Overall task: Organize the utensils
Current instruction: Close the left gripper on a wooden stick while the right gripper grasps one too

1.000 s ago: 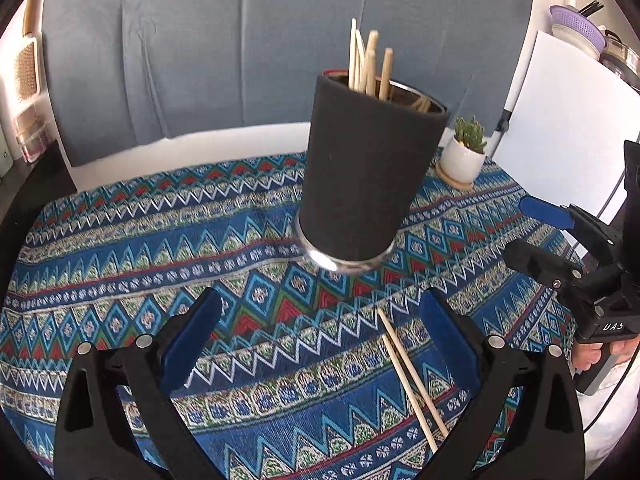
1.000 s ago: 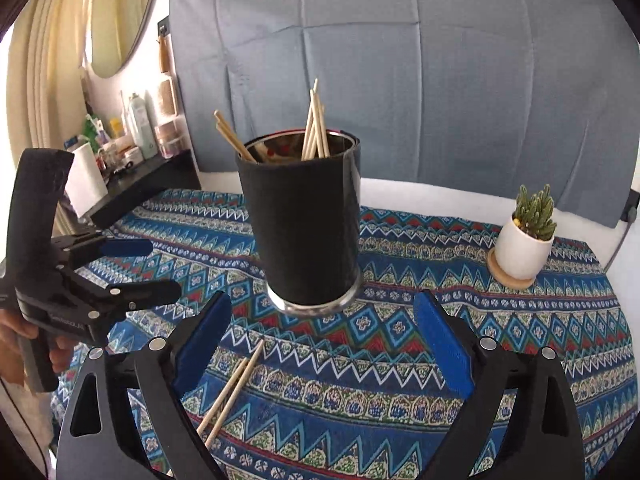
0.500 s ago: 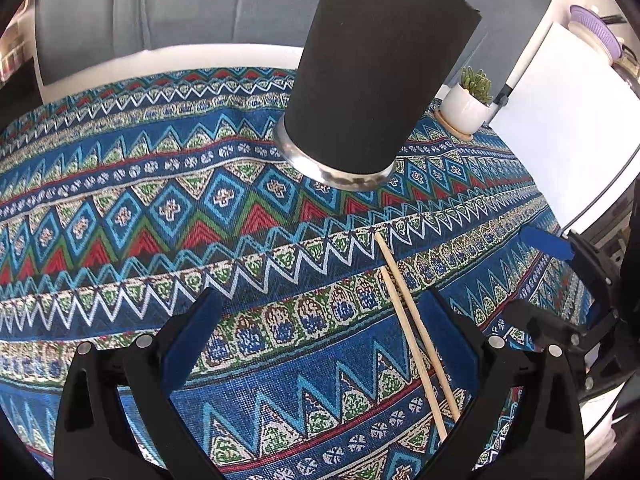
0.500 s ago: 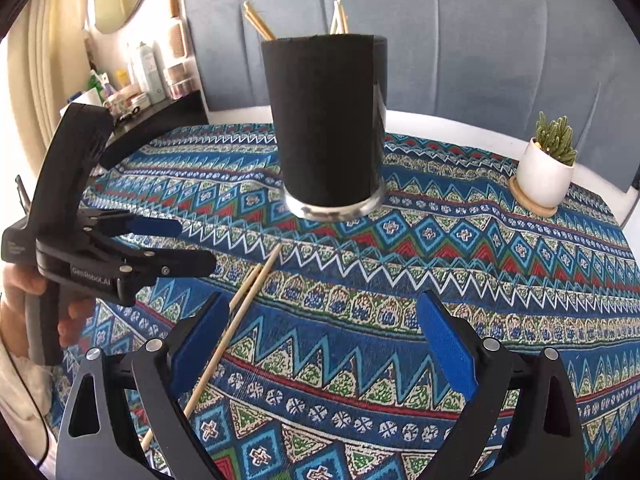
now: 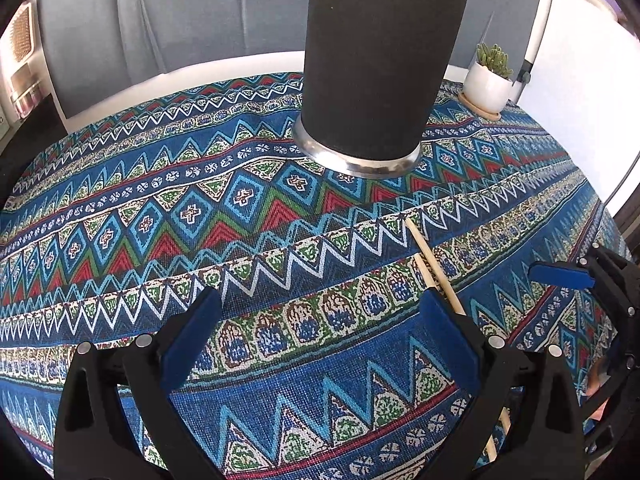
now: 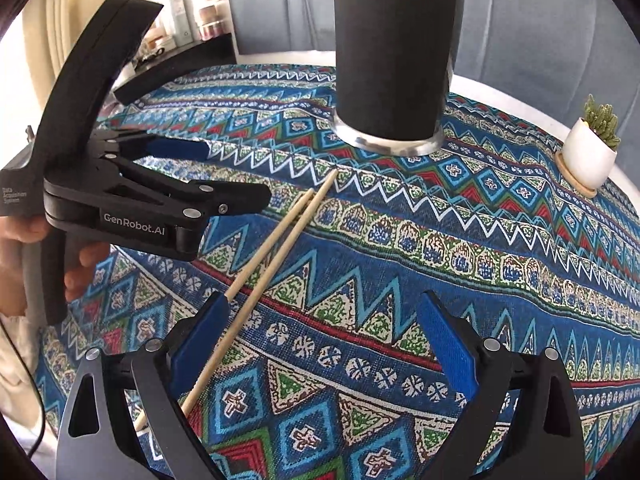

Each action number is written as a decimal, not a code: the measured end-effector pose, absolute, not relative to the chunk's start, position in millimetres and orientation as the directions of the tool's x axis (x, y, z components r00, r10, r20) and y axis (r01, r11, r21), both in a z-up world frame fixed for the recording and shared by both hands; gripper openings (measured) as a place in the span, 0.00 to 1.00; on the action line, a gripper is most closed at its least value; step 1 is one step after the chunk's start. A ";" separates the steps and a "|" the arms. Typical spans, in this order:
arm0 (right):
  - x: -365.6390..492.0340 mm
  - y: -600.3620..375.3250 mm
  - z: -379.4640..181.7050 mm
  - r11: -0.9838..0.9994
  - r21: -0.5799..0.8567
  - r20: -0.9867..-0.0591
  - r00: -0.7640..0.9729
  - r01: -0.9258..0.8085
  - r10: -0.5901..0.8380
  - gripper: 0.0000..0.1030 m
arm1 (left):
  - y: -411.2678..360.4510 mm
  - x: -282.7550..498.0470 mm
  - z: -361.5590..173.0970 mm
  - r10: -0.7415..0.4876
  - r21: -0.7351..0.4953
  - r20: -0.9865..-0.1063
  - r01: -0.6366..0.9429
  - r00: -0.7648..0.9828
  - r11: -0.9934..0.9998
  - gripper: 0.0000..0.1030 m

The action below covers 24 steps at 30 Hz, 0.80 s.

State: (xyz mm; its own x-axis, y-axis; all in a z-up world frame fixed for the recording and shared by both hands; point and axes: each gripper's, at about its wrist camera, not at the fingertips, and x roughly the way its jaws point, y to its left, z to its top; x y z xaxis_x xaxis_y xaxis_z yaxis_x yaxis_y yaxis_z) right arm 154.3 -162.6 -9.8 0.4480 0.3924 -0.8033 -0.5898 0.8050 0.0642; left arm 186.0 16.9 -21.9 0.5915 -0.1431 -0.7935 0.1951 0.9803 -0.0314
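A tall black utensil holder (image 5: 376, 60) with a steel base stands on the patterned tablecloth (image 5: 240, 248); its top is cut off in both views. It also shows in the right wrist view (image 6: 394, 52). Two wooden chopsticks (image 6: 276, 240) lie side by side on the cloth in front of it; in the left wrist view the chopsticks (image 5: 434, 268) run under my right finger. My left gripper (image 5: 320, 316) is open and empty, low over the cloth; it also shows in the right wrist view (image 6: 224, 176). My right gripper (image 6: 322, 320) is open and empty, its left finger beside the chopsticks.
A small cactus in a white pot (image 6: 592, 152) stands on a wooden coaster at the table's far right, also in the left wrist view (image 5: 490, 84). A white board (image 5: 580, 92) leans at the right. A shelf with bottles (image 6: 180, 12) is at the far left.
Both grippers have come down and closer to the cloth, so the holder's rim and its chopsticks left the frame. The loose chopsticks now reach between the fingers.
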 end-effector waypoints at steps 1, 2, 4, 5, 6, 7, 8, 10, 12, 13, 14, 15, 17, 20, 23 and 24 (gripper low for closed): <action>154.6 -162.0 -10.4 0.812 0.054 -0.806 0.454 -0.581 0.379 0.92 | 13.9 186.4 -22.9 -0.127 -0.009 -0.795 0.198 0.593 0.980 0.94; 154.5 -161.9 -11.1 0.816 0.054 -0.807 0.456 -0.575 0.375 0.92 | 11.1 186.6 -23.9 -0.113 0.010 -0.798 0.200 0.592 0.980 0.94; 155.1 -162.7 -12.1 0.817 0.058 -0.808 0.453 -0.574 0.376 0.92 | 7.6 186.7 -24.3 -0.109 0.020 -0.800 0.208 0.591 0.978 0.94; 154.9 -163.3 -12.0 0.819 0.056 -0.808 0.456 -0.571 0.373 0.92 | 6.7 186.7 -24.1 -0.117 0.015 -0.799 0.213 0.590 0.977 0.94; 155.1 -165.5 -11.6 0.821 0.055 -0.808 0.457 -0.569 0.371 0.92 | 6.1 186.3 -23.9 -0.122 0.010 -0.799 0.215 0.589 0.977 0.94; 155.2 -166.8 -11.7 0.821 0.056 -0.809 0.457 -0.568 0.371 0.92 | 5.9 186.2 -23.6 -0.127 0.004 -0.799 0.217 0.587 0.976 0.94; 155.1 -168.6 -11.6 0.823 0.055 -0.809 0.458 -0.566 0.369 0.92 | 5.6 186.1 -23.2 -0.134 -0.004 -0.799 0.218 0.586 0.976 0.94; 154.5 -173.7 -11.4 0.822 0.053 -0.811 0.456 -0.567 0.367 0.92 | 5.8 185.7 -22.4 -0.152 -0.024 -0.800 0.222 0.580 0.975 0.94; 154.3 -180.5 -10.9 0.820 0.045 -0.813 0.457 -0.570 0.362 0.92 | 5.2 184.4 -22.1 -0.161 -0.036 -0.800 0.222 0.578 0.974 0.94; 155.1 -184.2 -10.9 0.824 0.042 -0.815 0.458 -0.565 0.356 0.92 | 4.2 183.5 -22.1 -0.161 -0.035 -0.802 0.223 0.576 0.974 0.94; 155.2 -187.3 -10.5 0.828 0.041 -0.817 0.459 -0.560 0.351 0.92 | 2.0 182.9 -22.3 -0.157 -0.028 -0.804 0.228 0.574 0.973 0.94; 156.0 -191.1 -10.5 0.829 0.043 -0.818 0.457 -0.557 0.349 0.92 | -0.2 182.1 -22.5 -0.157 -0.022 -0.803 0.236 0.574 0.972 0.94; 157.5 -199.2 -11.6 0.831 0.051 -0.816 0.457 -0.553 0.354 0.92 | -8.2 182.1 -23.8 -0.167 -0.021 -0.804 0.253 0.570 0.967 0.94; 159.0 -210.1 -13.1 0.838 0.061 -0.809 0.464 -0.542 0.360 0.92 | -14.5 181.5 -25.7 -0.158 0.002 -0.809 0.271 0.566 0.962 0.94; 159.9 -214.9 -13.7 0.842 0.063 -0.809 0.466 -0.536 0.358 0.92 | -17.3 179.1 -26.1 -0.150 0.023 -0.814 0.289 0.561 0.957 0.94; 159.6 -215.2 -14.0 0.842 0.064 -0.809 0.466 -0.536 0.358 0.92 | -19.2 177.8 -26.1 -0.152 0.024 -0.816 0.296 0.557 0.955 0.94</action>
State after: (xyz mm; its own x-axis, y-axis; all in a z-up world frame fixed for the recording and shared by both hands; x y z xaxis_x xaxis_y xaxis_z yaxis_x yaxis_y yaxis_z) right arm 159.6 -215.2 -14.0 0.4659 0.3582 -0.8091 -0.5363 0.8416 0.0637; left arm 177.8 -19.2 -26.1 0.5572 -0.1519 -0.8164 0.2960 0.9549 0.0244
